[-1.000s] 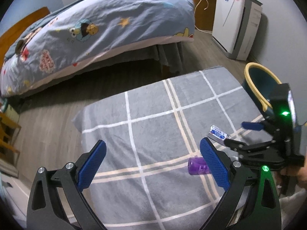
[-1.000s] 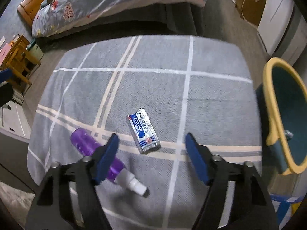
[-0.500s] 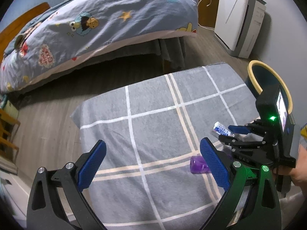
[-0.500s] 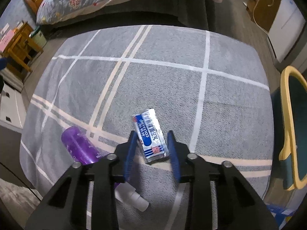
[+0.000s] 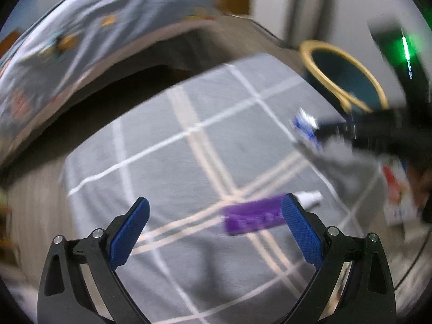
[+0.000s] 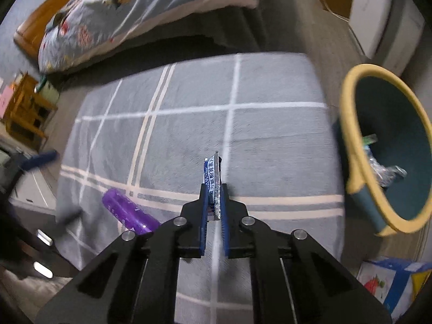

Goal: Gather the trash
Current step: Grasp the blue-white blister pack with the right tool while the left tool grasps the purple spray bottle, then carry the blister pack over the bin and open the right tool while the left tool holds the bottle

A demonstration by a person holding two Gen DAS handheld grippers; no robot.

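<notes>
Above the grey blanket (image 6: 270, 140), right gripper (image 6: 214, 202) tilts steeply downward, fingers pinching the wrapper (image 6: 213, 178); left gripper (image 5: 216, 229) fingers spread.

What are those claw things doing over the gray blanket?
A person is picking up trash with two claws. The right hand-held gripper has just closed on a blue and white wrapper and holds it above the gray checked blanket. The blue bin with a yellow rim stands to its right, with some trash already inside. The left hand-held gripper is open, near a purple spray bottle lying on the blanket.
</notes>
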